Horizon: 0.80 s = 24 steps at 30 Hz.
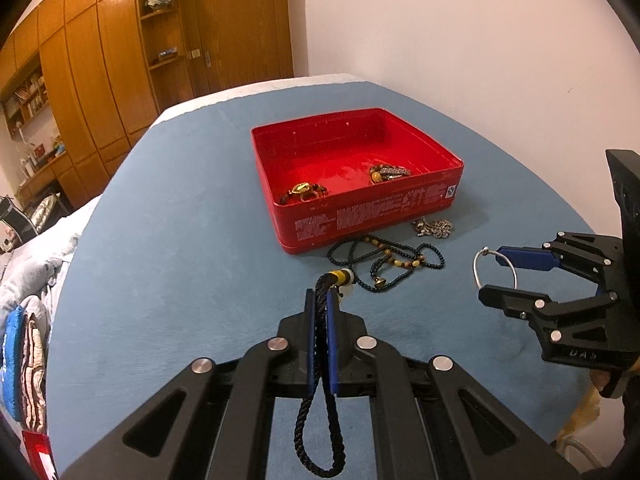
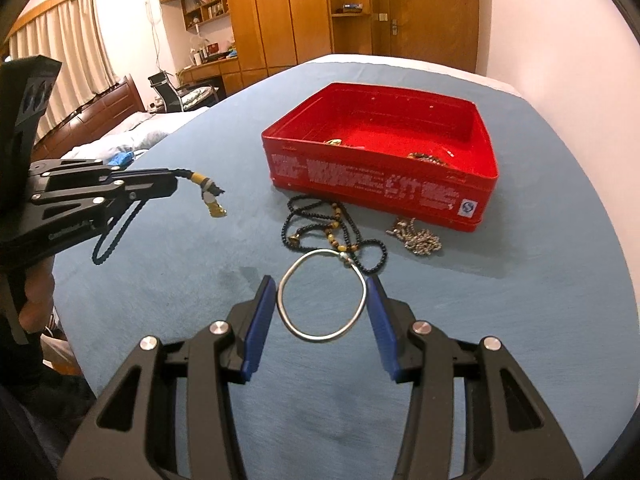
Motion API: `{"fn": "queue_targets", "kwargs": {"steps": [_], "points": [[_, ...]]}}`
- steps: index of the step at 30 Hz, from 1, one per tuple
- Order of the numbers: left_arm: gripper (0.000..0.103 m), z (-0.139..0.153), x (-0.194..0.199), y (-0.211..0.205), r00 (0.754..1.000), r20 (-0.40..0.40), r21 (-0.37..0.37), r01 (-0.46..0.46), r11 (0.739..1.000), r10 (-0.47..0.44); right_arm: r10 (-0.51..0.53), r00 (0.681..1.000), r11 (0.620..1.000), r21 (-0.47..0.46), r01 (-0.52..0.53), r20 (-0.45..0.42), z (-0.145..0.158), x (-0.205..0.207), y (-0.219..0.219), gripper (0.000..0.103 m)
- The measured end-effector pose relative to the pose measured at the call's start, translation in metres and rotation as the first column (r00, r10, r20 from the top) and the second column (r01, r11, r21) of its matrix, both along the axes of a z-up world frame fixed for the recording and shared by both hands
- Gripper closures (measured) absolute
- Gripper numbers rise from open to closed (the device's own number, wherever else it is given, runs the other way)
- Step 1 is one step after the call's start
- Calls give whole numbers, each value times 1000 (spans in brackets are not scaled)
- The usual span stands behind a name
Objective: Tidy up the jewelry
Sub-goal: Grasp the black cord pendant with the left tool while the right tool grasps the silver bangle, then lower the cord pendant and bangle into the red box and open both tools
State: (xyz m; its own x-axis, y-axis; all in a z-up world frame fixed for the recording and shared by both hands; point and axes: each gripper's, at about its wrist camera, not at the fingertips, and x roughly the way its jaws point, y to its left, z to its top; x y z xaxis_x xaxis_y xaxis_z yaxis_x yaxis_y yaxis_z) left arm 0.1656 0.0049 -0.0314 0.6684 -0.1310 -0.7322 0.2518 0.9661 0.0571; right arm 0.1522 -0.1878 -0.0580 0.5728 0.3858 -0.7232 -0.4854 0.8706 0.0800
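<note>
My left gripper (image 1: 320, 300) is shut on a dark braided cord necklace (image 1: 320, 420) with a yellow bead end (image 1: 343, 278), held above the table. It also shows in the right wrist view (image 2: 172, 184). My right gripper (image 2: 322, 286) holds a silver bangle (image 2: 320, 336) between its blue pads; the bangle spans the gap and touches both. In the left wrist view the bangle (image 1: 478, 272) sits between the right gripper's fingers (image 1: 490, 274). A red box (image 1: 400, 208) holds two beaded pieces (image 1: 304, 192). A black bead necklace (image 1: 384, 260) and a silver chain (image 1: 434, 227) lie before the box.
The round table has a blue cloth (image 1: 180, 260). A bed with bedding (image 2: 132, 128) lies beyond the left edge. Wooden wardrobes (image 1: 100, 60) and a white wall (image 1: 480, 40) stand behind. The table edge is close behind both grippers.
</note>
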Motion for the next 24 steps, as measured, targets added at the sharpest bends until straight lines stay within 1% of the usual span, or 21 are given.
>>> {"fn": "queue_targets", "kwargs": {"steps": [11, 14, 19, 24], "points": [[98, 15, -7, -5, 1000, 26, 6, 12, 1000, -13, -20, 999, 1000, 7, 19, 35, 15, 1, -13, 58], [98, 19, -6, -5, 999, 28, 2, 20, 1000, -20, -22, 999, 1000, 0, 23, 44, 19, 3, -17, 58], [98, 34, -3, -4, 998, 58, 8, 32, 999, -33, -28, 997, 999, -17, 29, 66, 31, 8, -23, 58], [98, 43, 4, -7, 996, 75, 19, 41, 999, -43, -32, 995, 999, -31, 35, 93, 42, 14, -28, 58]]}}
